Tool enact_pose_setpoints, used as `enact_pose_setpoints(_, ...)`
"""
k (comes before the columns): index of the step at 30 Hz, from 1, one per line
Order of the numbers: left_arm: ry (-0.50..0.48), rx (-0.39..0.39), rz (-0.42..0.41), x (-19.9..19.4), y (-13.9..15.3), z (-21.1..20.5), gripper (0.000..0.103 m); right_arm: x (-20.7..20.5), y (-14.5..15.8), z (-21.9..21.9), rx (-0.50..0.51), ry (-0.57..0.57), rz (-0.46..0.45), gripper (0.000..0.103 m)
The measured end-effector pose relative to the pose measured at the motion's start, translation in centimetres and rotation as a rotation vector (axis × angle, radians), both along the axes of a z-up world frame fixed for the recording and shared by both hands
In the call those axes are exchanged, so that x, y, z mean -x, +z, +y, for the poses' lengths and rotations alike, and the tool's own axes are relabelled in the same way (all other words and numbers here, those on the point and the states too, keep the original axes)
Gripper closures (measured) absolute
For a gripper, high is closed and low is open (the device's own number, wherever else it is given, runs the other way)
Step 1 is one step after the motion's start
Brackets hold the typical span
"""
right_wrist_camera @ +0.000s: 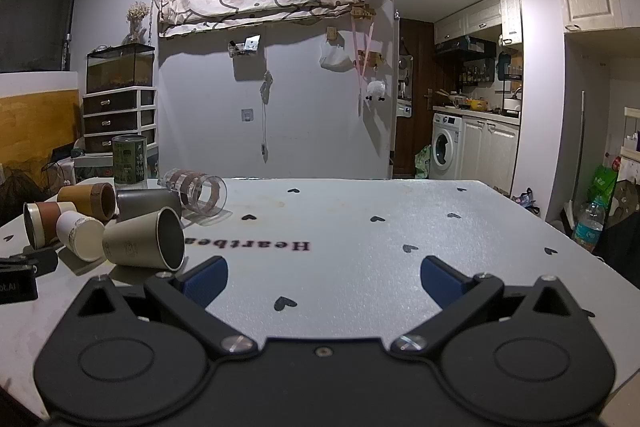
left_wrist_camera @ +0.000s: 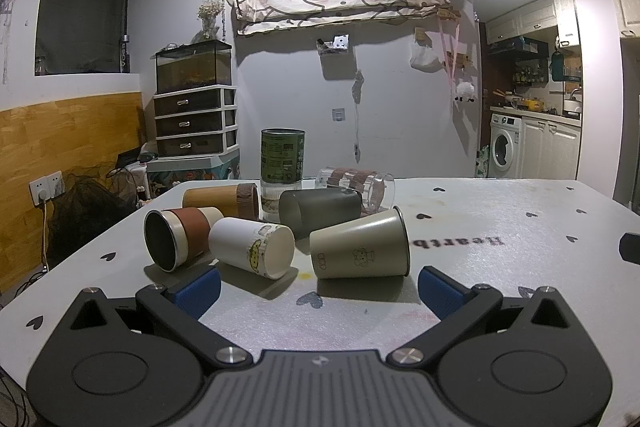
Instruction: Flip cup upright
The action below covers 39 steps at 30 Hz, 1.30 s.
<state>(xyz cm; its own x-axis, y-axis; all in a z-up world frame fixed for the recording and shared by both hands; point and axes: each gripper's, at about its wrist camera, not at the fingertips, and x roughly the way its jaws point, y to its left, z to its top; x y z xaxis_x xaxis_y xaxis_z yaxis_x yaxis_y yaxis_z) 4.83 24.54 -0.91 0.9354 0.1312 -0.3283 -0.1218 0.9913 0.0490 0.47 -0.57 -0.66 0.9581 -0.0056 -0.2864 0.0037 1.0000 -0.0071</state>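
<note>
Several cups lie on their sides on the white table. Nearest my left gripper are an olive metal cup with a cartoon print and a white paper cup. Behind them lie a brown-banded cup, a wooden cup, a dark grey cup and a clear glass. My left gripper is open and empty, just short of the olive cup. My right gripper is open and empty over bare table; the olive cup lies to its left.
A green tin stands upright on a ribbed glass behind the pile. The left gripper's body shows at the left edge of the right wrist view. The table's edges run close on the left and right.
</note>
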Motion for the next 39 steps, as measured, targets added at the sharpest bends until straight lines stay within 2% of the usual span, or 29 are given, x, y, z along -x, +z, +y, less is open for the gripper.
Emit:
enact_pose_setpoints(26,0.0,0.001,0.0,0.0,-0.1,0.0,0.0,-0.2,-0.5,-0.1,0.001,0.001,0.004,0.0)
enact_pose_setpoints(27,0.0,0.001,0.001,0.0,0.0,0.0,0.0,-0.3,-1.6,0.1,-0.001,0.003,0.005,0.0)
enact_pose_setpoints(33,-0.001,0.0,0.002,-0.1,-0.2,0.0,0.0,-0.3,-1.8,0.3,-0.001,0.002,0.007,0.0)
enact_pose_setpoints(39,-0.035,-0.043,-0.024,-0.1,-0.3,-0.3,0.0,-0.3,-2.5,-0.1,-0.025,0.008,0.009,0.0)
